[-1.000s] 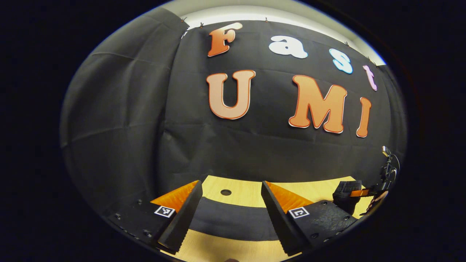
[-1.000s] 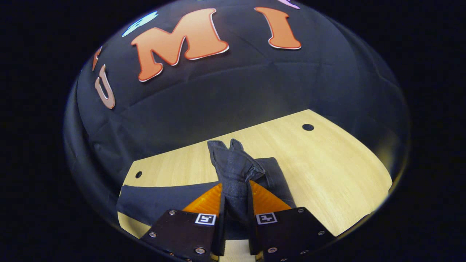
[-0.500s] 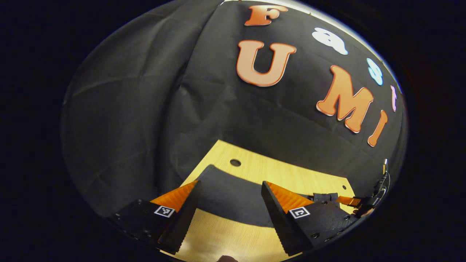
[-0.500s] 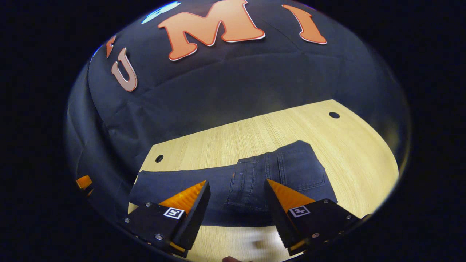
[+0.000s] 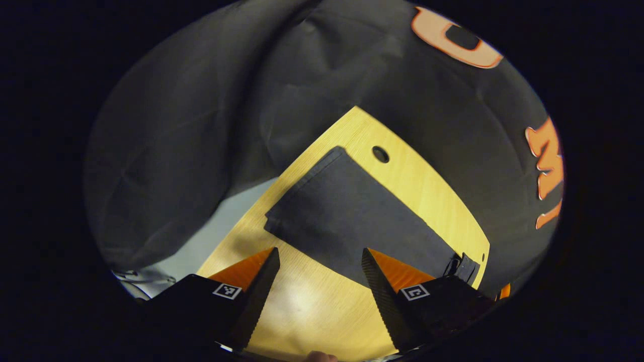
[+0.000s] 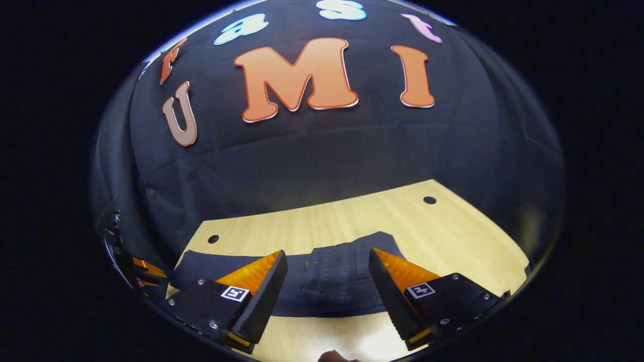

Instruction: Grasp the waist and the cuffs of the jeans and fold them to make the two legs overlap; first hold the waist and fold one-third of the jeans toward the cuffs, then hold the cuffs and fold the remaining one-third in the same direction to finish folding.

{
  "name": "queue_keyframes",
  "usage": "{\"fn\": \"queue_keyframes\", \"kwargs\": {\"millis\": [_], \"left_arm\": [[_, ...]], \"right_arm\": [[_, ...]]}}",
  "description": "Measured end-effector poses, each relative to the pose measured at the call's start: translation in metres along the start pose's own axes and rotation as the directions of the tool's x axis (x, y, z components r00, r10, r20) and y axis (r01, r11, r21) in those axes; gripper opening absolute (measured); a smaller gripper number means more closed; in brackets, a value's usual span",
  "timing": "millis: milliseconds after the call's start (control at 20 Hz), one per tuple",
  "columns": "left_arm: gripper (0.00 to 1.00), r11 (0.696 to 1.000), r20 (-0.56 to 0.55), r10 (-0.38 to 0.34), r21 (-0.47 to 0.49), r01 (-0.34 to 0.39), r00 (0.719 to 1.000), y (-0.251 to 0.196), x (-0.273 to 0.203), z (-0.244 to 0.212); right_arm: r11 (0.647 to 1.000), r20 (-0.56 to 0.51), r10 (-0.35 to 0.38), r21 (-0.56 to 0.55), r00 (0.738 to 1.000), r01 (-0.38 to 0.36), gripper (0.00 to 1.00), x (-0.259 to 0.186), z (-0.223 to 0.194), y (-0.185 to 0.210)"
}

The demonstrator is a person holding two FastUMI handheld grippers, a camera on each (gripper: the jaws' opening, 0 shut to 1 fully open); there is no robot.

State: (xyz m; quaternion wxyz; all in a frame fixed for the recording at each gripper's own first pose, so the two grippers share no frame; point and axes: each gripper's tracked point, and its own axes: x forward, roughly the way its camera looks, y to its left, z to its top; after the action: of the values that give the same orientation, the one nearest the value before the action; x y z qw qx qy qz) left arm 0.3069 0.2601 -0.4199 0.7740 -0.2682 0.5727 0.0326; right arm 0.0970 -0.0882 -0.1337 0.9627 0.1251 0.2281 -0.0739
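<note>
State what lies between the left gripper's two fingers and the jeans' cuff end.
In the left gripper view, bare wooden table lies between the left gripper and the jeans.

Right gripper [image 6: 327, 296] jaws now apart, waist dropped onto the jeans [image 6: 342, 279]; left gripper [image 5: 319, 296] tilted down.

Left claw [image 5: 318, 296] and right claw [image 6: 327, 296] both gape wide (nothing gripped).
</note>
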Motion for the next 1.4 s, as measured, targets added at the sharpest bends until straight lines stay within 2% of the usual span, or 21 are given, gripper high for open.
{"fn": "queue_keyframes", "kwargs": {"millis": [300, 500, 550, 700, 850, 950, 1000, 1100, 1150, 1250, 1400], "left_arm": [[0.98, 0.984, -0.15, 0.14, -0.085, -0.153, 0.979, 0.014, 0.035, 0.003], [0.99, 0.958, -0.207, 0.224, -0.135, -0.254, 0.952, 0.025, 0.055, -0.001], [0.98, 0.944, -0.241, 0.259, -0.143, -0.298, 0.935, 0.029, 0.054, -0.004], [0.96, 0.915, -0.243, 0.341, -0.136, -0.38, 0.908, 0.028, 0.066, 0.0], [0.97, 0.907, -0.207, 0.368, -0.136, -0.399, 0.907, 0.022, 0.069, 0.002], [0.89, 0.92, -0.166, 0.355, -0.113, -0.376, 0.92, 0.017, 0.072, 0.006], [0.82, 0.947, -0.107, 0.307, -0.068, -0.315, 0.946, 0.006, 0.079, 0.013], [0.07, 0.964, -0.035, 0.263, -0.017, -0.264, 0.964, 0.0, 0.08, 0.014], [0.03, 0.973, -0.008, 0.232, 0.011, -0.232, 0.973, -0.006, 0.076, 0.015], [0.03, 0.986, 0.088, 0.15, 0.067, -0.156, 0.985, -0.013, 0.064, 0.023], [0.03, 0.993, 0.196, 0.024, 0.111, -0.046, 0.98, -0.032, 0.022, 0.042]], "right_arm": [[0.995, 0.092, -0.09, -0.029, 0.992, 0.093, 0.98, -0.042, 0.023, -0.029], [0.99, 0.133, -0.13, -0.034, 0.983, 0.136, 0.98, -0.069, 0.036, -0.04], [0.989, 0.143, -0.138, -0.033, 0.98, 0.144, 0.98, -0.076, 0.041, -0.041], [0.985, 0.17, -0.162, -0.033, 0.972, 0.169, 0.98, -0.094, 0.049, -0.045], [0.983, 0.191, -0.171, -0.027, 0.967, 0.179, 0.98, -0.106, 0.055, -0.043], [0.985, 0.218, -0.162, -0.018, 0.962, 0.171, 0.98, -0.112, 0.061, -0.039], [0.985, 0.228, -0.162, -0.018, 0.96, 0.171, 0.98, -0.113, 0.063, -0.039], [0.987, 0.234, -0.151, -0.021, 0.96, 0.161, 0.98, -0.116, 0.064, -0.037], [0.988, 0.234, -0.144, -0.023, 0.961, 0.154, 0.98, -0.117, 0.064, -0.038], [0.988, 0.229, -0.136, -0.038, 0.964, 0.149, 0.98, -0.118, 0.064, -0.04], [0.991, 0.228, -0.111, -0.051, 0.967, 0.126, 0.98, -0.113, 0.068, -0.041]]}}
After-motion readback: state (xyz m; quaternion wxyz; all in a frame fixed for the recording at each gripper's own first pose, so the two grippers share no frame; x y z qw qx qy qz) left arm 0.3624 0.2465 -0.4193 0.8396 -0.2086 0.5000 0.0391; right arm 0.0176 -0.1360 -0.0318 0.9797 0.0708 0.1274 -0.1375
